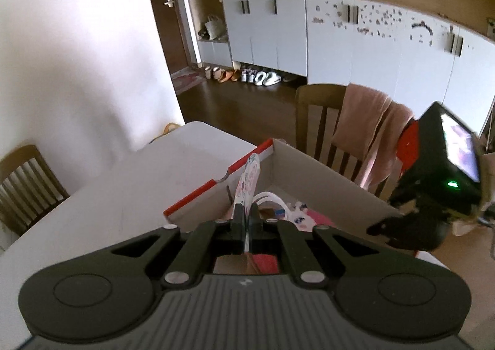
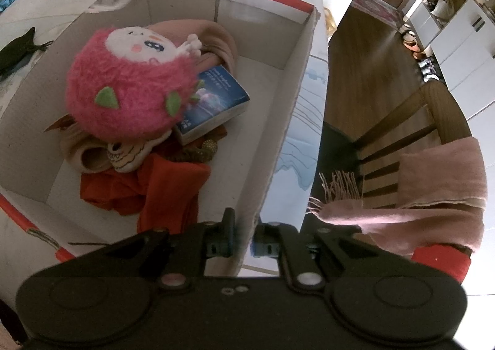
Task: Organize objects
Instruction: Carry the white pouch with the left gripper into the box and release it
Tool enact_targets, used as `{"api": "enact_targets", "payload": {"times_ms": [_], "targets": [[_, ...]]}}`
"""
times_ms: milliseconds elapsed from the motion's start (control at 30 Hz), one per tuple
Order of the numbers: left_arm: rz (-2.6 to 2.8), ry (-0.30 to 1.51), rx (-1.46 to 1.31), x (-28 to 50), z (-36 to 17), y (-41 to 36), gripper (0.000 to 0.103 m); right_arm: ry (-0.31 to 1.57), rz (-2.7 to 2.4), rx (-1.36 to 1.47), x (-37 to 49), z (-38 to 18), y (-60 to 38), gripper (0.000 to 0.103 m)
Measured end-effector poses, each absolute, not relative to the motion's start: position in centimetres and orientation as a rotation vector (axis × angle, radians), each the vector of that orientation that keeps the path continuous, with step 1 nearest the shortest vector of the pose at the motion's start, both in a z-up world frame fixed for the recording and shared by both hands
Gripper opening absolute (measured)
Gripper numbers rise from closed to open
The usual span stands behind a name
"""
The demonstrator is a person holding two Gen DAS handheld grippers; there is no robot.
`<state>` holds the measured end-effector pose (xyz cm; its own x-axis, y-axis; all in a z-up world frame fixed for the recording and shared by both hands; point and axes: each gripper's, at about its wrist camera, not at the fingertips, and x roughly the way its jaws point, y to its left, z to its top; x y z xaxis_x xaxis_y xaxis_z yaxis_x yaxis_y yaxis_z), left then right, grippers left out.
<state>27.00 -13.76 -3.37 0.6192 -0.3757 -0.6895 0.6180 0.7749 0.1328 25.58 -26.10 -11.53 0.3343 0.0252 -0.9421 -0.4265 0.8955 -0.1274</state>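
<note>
Two hand-held grippers are showing, one per wrist view. I'm seeing the left hand-held gripper [image 1: 246, 214] pressed together on a thin flat printed card [image 1: 248, 180] with pink cartoon drawings, which is standing upright between the pads just above the near part of the open cardboard box [image 1: 324, 170]. That box, white inside with red edges, is sitting on the white desk [image 1: 123, 195]. The right hand-held gripper [image 2: 246, 226] is pointing steeply down and pinching the box's right wall [image 2: 278, 139], one finger inside and one outside. Inside the box I'm seeing a pink plush toy [image 2: 130, 93] with a white face and green leaf bits, lying on top of a blue book [image 2: 213, 99], a beige cloth [image 2: 191, 31], an orange-red cloth [image 2: 161, 189] and a small striped plush piece [image 2: 126, 155]. A wooden chair [image 2: 402, 139] is standing just beside the desk with a pink scarf [image 2: 433, 183] draped over its back. In the left view, white cabinets [image 1: 355, 47] and shoes [image 1: 247, 74] on the floor are sitting well behind.
</note>
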Motion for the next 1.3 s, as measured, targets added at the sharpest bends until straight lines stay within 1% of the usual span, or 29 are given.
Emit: {"api": "enact_targets", "payload": {"times_ms": [267, 633, 967, 1200, 1300], "targets": [[-0.568, 0.719, 0.453, 30.2, -6.2, -16.4, 0.001, 1.201, 0.305, -0.389, 25.6, -11.6, -26.0, 0.008], [-0.548, 0.851, 0.497, 33.0, -10.2, -17.2, 0.001, 1.204, 0.307, -0.391, 25.5, -11.6, -26.0, 0.008], [-0.583, 0.93, 0.551, 32.7, -12.1, -17.7, 0.001, 1.208, 0.308, -0.385, 25.6, -11.9, -26.0, 0.008], [-0.579, 0.939, 0.548, 32.7, -11.7, -17.6, 0.001, 1.208, 0.308, -0.387, 25.6, -11.9, -26.0, 0.008], [-0.578, 0.935, 0.527, 32.4, -11.3, -17.1, 0.004, 1.208, 0.308, -0.386, 25.6, -11.9, -26.0, 0.008]]}}
